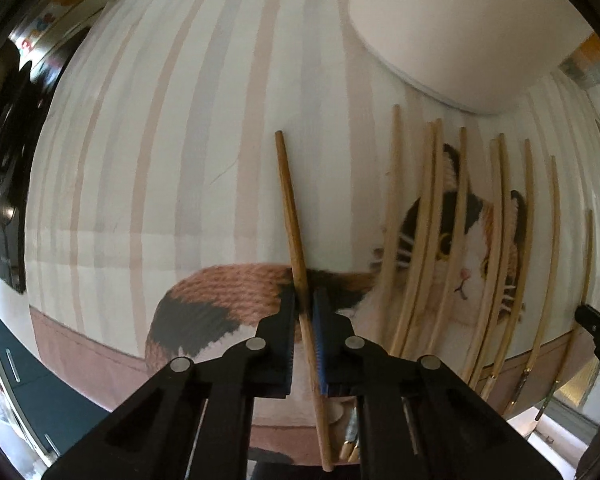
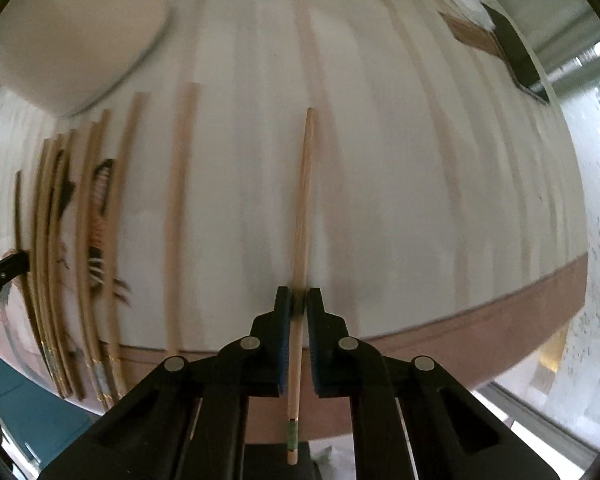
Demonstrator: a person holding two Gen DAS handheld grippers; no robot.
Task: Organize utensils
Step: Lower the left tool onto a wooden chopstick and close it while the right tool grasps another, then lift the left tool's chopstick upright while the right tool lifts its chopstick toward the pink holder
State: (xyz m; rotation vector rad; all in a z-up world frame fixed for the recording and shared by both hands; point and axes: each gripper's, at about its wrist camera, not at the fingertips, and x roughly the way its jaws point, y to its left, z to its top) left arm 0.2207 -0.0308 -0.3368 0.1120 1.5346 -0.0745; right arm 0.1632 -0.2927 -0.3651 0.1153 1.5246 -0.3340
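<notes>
My left gripper [image 1: 305, 300] is shut on a dark brown chopstick [image 1: 291, 216] that points away over a striped cloth with a cat picture [image 1: 220, 304]. Several pale chopsticks [image 1: 460, 240] lie side by side to its right on the cat's face. My right gripper [image 2: 299, 300] is shut on a pale chopstick [image 2: 302, 200] with a green band near its rear end, held over the striped cloth. The row of chopsticks [image 2: 80, 240] lies to its left, with one more pale chopstick [image 2: 178, 216] lying apart between them.
A white rounded container [image 1: 460, 28] stands at the far side of the cloth, also seen in the right wrist view [image 2: 68, 36]. A dark object [image 2: 512, 56] lies at the far right. The right gripper's tip shows at the left view's right edge [image 1: 596, 324].
</notes>
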